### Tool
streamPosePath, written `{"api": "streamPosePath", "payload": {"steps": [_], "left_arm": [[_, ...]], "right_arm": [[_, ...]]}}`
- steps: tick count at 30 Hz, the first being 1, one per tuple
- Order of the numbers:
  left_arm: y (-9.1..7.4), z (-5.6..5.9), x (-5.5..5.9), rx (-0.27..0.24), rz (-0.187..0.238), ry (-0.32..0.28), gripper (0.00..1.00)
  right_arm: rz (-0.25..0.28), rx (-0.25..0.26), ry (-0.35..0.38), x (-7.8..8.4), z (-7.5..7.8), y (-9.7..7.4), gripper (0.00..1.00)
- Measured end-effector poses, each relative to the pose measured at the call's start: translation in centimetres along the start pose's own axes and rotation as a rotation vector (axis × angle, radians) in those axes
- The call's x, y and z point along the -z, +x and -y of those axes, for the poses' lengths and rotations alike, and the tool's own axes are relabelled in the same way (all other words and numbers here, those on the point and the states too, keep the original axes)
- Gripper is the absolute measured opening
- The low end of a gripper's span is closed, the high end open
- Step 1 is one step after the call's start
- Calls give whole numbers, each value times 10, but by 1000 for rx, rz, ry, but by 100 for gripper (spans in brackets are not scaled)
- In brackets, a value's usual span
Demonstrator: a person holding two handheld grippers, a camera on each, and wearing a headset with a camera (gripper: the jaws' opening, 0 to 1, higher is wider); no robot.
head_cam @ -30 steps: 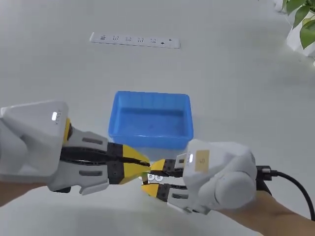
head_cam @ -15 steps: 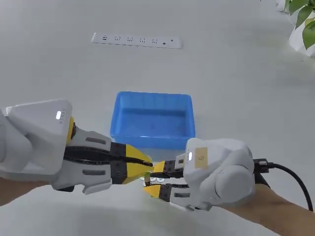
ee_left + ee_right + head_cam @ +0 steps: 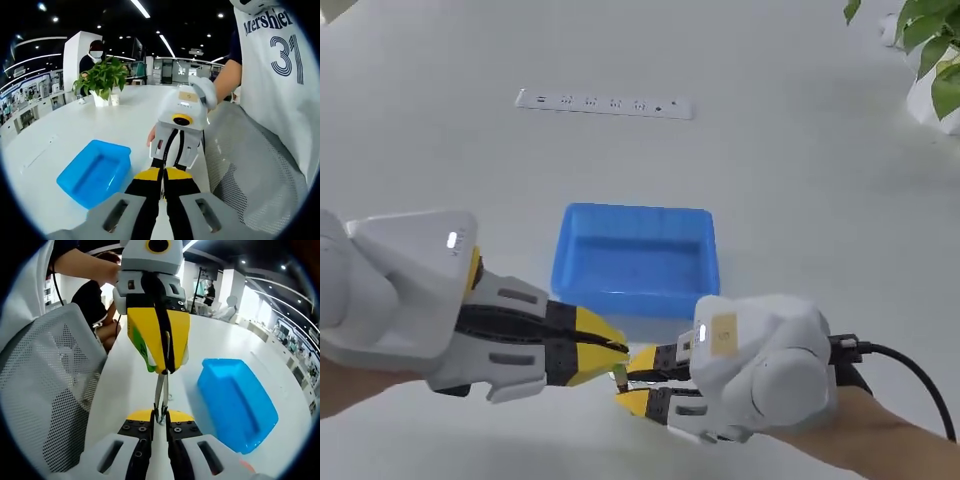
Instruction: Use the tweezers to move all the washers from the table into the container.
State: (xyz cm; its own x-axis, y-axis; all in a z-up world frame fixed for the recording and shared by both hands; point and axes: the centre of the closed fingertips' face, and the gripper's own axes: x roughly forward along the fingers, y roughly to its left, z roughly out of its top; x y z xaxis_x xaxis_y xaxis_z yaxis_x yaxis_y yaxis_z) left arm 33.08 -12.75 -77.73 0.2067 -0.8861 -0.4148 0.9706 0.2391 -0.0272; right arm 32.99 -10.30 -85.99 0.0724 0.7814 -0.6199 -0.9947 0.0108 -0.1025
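Tweezers (image 3: 162, 395) first: where are they?

Off the table (image 3: 800, 180), bridged between the two grippers, which face each other nose to nose just in front of the blue container (image 3: 632, 300).

Who has them?

Both, as far as I can judge. The left gripper (image 3: 167, 371) has its yellow jaws pressed together with the steel legs running up the seam. The right gripper (image 3: 160, 420) has its jaws drawn in on the other end.

Long axis?

Straight along the line of both jaw sets. In the head view that runs left to right, roughly parallel to the container's near wall.

Which way do they point?

The two legs stand slightly apart near the left gripper and meet at the right one. Whether that meeting point is the working tip or the joined heel, I cannot tell.

So what does the next move turn on?

Probably on which gripper lets go.
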Motion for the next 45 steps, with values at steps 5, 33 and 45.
{"api": "streamPosePath", "payload": {"steps": [5, 33, 45], "left_arm": [[-5, 1, -12, -11, -3, 55, 5], [-22, -76, -79, -58, 12, 295, 5], [6, -115, -38, -5, -54, 212, 5]], "right_arm": [[15, 24, -10, -11, 5, -9, 10], [58, 222, -115, -59, 109, -39, 10], [-14, 163, -30, -19, 136, -7, 10]]}}
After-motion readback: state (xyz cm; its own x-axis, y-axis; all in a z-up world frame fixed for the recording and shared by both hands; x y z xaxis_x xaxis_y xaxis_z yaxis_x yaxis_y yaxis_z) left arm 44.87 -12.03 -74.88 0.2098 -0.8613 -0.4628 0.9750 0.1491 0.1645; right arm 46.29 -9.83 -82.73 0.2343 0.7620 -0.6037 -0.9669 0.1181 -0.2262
